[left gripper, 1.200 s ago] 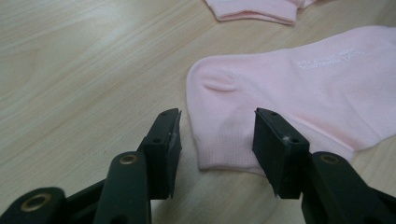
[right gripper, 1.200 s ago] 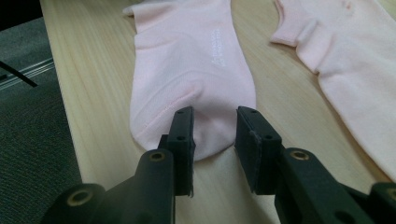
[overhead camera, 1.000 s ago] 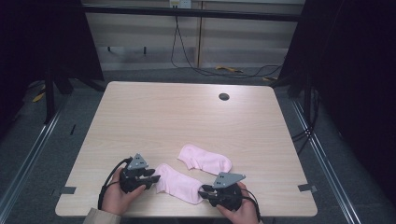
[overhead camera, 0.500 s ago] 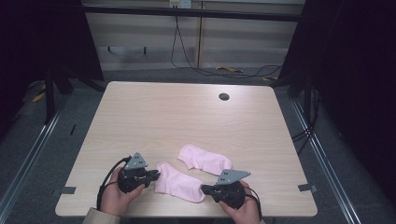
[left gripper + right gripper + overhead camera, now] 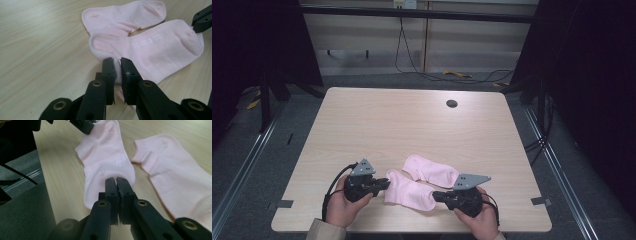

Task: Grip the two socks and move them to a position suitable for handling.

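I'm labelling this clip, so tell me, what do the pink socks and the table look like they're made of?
The near sock and the far sock: soft matte knit, probably a cotton blend, judging by the limp folds and fine weave. The table: pale wood-grain top, smooth with low sheen, likely laminate rather than solid wood.

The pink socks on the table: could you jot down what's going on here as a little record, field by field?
Near sock: pink sock at the table's near edge, pinched at both ends
Left gripper: shut on the near sock's left end
Right gripper: shut on its right end
Far sock: second pink sock just behind it, lying flat, not gripped
Surface: light wooden table
Also there: small dark round hole near the far edge
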`<state>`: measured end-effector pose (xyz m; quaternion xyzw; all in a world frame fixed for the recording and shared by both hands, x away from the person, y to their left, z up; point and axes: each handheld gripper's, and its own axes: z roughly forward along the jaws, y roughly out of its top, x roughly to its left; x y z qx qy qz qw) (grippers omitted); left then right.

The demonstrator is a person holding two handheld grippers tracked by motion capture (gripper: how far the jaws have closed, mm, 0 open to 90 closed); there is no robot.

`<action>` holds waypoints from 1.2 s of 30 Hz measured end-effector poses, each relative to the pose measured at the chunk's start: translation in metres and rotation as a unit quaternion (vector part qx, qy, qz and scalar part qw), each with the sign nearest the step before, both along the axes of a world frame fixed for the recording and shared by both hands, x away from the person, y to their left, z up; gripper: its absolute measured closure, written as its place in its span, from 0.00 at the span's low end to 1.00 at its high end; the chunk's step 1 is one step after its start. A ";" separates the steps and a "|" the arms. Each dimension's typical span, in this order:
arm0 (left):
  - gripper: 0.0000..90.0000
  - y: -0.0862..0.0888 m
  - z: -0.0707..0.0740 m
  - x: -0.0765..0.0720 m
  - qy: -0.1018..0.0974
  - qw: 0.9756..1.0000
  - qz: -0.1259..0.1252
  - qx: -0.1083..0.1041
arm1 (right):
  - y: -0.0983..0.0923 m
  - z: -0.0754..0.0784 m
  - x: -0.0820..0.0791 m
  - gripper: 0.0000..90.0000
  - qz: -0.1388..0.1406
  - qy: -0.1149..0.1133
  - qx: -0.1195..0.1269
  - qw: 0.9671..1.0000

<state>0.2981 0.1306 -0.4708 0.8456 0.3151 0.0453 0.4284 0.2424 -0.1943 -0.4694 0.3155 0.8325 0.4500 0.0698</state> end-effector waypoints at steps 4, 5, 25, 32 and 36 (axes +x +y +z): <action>0.91 -0.008 0.008 0.007 -0.001 1.000 0.001 -0.009 | -0.009 0.007 0.004 0.98 -0.004 -0.003 0.011 1.000; 0.91 -0.010 0.010 0.009 -0.001 1.000 0.000 -0.008 | -0.012 0.009 0.006 0.98 -0.003 -0.005 0.012 1.000; 0.91 -0.046 0.016 0.062 0.014 1.000 0.009 -0.016 | -0.056 0.018 0.033 0.98 -0.046 -0.010 0.037 0.998; 0.91 -0.057 0.016 0.071 0.020 1.000 0.004 -0.007 | -0.060 0.014 0.041 0.98 -0.052 -0.011 0.031 0.998; 0.91 -0.063 0.012 0.074 0.022 1.000 0.004 -0.002 | -0.063 0.012 0.042 0.98 -0.056 -0.009 0.027 0.998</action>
